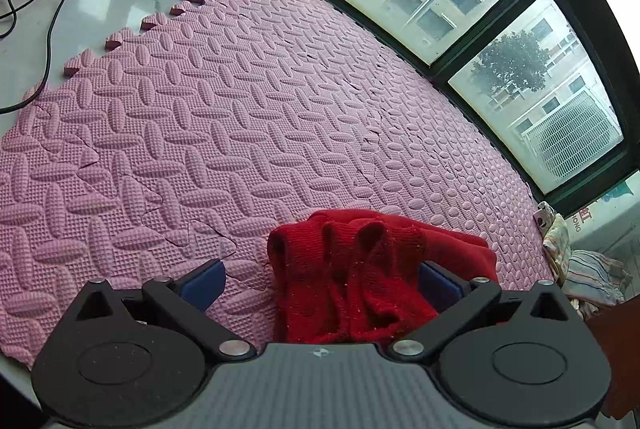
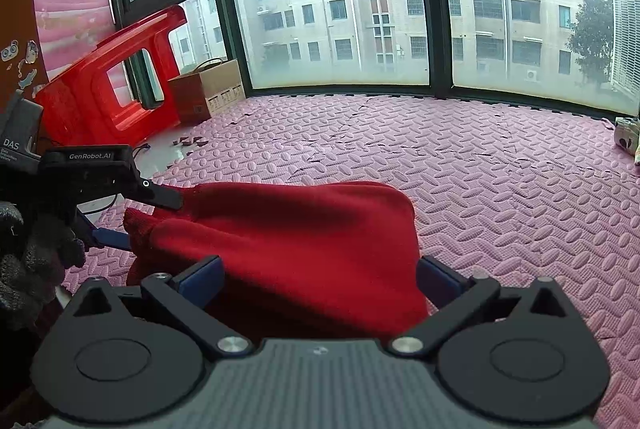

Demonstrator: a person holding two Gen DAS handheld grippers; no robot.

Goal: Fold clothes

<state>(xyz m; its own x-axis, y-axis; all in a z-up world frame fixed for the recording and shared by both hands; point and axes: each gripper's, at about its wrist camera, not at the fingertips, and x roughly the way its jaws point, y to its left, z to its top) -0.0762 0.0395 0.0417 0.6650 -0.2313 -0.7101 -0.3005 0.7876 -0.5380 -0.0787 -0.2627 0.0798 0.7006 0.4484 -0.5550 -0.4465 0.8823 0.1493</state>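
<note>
This looks like a home's bay-window nook: pink interlocking foam mats (image 2: 480, 189) cover the sill beneath dark-framed windows (image 2: 340, 13) facing apartment blocks, with a red plastic stool (image 2: 100, 89), a cardboard box (image 2: 208, 89) and a bundle of striped cloth (image 1: 592, 277) at the sides.

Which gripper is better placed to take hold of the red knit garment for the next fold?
Probably the left gripper: bunched folds of the red knit garment sit between its open fingers, near the right pad. The right gripper is also open, straddling a broad, thick bulk of cloth, a harder pinch.
</note>
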